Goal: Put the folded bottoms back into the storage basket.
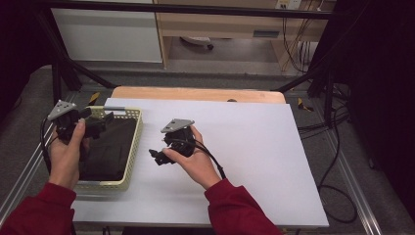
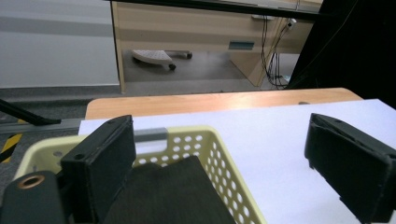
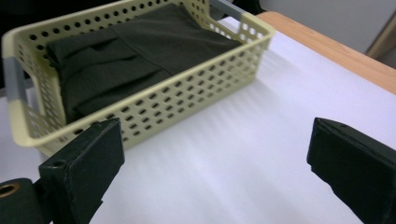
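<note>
A pale yellow perforated basket (image 1: 133,142) stands on the left part of the white sheet, with a dark folded cloth (image 1: 110,147) lying inside it. My left gripper (image 1: 104,120) hovers over the basket's far left corner; in the left gripper view its jaws are wide apart and open above the basket's rim (image 2: 205,136) and the cloth (image 2: 173,196). My right gripper (image 1: 155,156) sits just right of the basket, pointing at it. In the right gripper view it is open with nothing between the jaws, facing the basket's side wall (image 3: 187,98) and the cloth (image 3: 126,56).
A white sheet (image 1: 244,147) covers most of the wooden table (image 1: 195,93). Black frame struts (image 1: 58,54) rise at both back corners. Cables (image 1: 337,147) trail on the floor at the right. A desk (image 1: 220,24) stands beyond the table.
</note>
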`<state>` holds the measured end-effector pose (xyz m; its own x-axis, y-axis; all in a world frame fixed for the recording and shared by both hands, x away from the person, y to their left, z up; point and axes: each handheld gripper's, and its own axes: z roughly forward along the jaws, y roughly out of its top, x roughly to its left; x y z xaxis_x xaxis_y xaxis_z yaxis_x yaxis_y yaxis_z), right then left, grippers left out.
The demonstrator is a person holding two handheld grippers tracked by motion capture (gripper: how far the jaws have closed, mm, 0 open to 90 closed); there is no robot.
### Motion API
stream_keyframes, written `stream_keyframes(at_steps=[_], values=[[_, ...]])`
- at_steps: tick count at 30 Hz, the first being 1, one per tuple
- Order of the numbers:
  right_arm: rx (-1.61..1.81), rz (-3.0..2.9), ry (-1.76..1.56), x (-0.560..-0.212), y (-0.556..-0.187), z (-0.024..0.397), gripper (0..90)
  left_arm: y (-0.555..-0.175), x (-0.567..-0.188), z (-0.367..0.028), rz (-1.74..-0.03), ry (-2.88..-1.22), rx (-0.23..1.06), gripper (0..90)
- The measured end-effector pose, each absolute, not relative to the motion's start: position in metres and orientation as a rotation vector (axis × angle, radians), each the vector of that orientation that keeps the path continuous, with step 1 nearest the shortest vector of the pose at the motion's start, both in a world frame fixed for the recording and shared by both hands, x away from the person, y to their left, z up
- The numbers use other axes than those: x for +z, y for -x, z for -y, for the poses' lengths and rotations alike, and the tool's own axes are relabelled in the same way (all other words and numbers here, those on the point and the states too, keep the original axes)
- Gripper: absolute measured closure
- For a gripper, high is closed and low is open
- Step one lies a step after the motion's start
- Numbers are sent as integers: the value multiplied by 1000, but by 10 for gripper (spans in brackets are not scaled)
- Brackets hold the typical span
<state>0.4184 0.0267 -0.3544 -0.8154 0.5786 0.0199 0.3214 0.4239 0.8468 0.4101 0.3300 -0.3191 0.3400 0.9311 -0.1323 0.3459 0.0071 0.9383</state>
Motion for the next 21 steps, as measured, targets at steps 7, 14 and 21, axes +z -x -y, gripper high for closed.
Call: stream_keyframes(at_steps=[7, 14, 21], values=[[1362, -2380, -835, -354, -423, 3, 36, -392, -326, -307, -1127, -1604, 696, 58], [1365, -2337, -901, -357, -437, 30, 33, -376, -346, -290, -1100, -1567, 583, 60], [1356, -2318, -949, -358, -441, 54, 45, -359, -365, -280, -1083, -1568, 609, 67]])
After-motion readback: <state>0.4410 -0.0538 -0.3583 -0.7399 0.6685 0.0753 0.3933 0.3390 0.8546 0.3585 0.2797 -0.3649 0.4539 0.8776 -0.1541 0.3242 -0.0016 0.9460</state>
